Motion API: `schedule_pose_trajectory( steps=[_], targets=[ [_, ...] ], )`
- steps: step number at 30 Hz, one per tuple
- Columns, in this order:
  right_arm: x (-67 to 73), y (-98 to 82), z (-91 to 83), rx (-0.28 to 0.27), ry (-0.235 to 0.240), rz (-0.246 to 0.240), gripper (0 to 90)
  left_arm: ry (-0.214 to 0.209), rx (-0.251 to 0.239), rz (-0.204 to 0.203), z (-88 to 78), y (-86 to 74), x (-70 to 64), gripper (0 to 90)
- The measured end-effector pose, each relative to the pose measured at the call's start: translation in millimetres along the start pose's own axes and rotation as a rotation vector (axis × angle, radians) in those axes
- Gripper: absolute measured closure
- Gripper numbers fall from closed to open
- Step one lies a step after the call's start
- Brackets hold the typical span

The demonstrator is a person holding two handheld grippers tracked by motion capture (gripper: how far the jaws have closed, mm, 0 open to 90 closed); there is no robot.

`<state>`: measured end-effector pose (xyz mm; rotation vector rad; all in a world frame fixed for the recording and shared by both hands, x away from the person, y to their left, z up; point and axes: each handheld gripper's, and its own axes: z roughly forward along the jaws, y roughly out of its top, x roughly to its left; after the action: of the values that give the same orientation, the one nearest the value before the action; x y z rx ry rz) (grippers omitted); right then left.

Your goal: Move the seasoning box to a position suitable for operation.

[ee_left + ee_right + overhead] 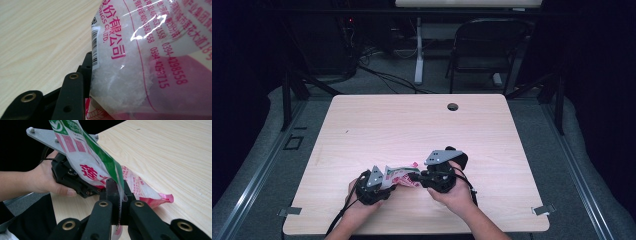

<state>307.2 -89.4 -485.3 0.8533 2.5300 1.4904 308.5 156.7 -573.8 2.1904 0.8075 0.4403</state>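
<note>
Plastic, printed red and white, the bag hangs just above the pale desk at lower centre of the high view, between the left claw, gripping its left end, and the right claw, clenched on its right edge.

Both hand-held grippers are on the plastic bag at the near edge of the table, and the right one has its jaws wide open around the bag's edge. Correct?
Not quite. The right hand-held gripper is shut on the plastic bag, pinching its thin edge, as the right gripper view shows. The rest holds: the left hand-held gripper is on the bag too, near the table edge.
</note>
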Motion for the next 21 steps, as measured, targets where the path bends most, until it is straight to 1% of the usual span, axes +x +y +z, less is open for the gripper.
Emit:
schedule_pose_trajectory(
  steps=[6,8,13,16,18,21],
  targets=[
    [-0.2,-1.3,-4.4,-0.007,-0.016,0.015,90.0,0.04,0.0,0.024,-1.2,6.3,-3.3,61.7],
    [-0.8,-2.1,-7.3,-0.005,-0.025,0.013,90.0,0.055,-0.002,0.038,-0.7,8.9,-5.3,61.9],
    [-2.1,-3.6,-13.3,-0.012,-0.038,0.026,90.0,0.085,-0.005,0.077,-0.9,16.0,-8.2,62.3],
    [-1.8,-4.1,-16.2,-0.016,-0.047,0.032,90.0,0.111,-0.006,0.109,-2.3,21.2,-9.2,62.5],
    [-1.6,-4.5,-18.9,-0.015,-0.055,0.036,90.0,0.116,-0.006,0.118,-2.5,23.9,-10.0,62.6],
    [-1.9,-5.4,-23.7,-0.02,-0.064,0.045,89.8,0.131,-0.011,0.148,-1.8,29.8,-12.9,62.7]
  ],
)
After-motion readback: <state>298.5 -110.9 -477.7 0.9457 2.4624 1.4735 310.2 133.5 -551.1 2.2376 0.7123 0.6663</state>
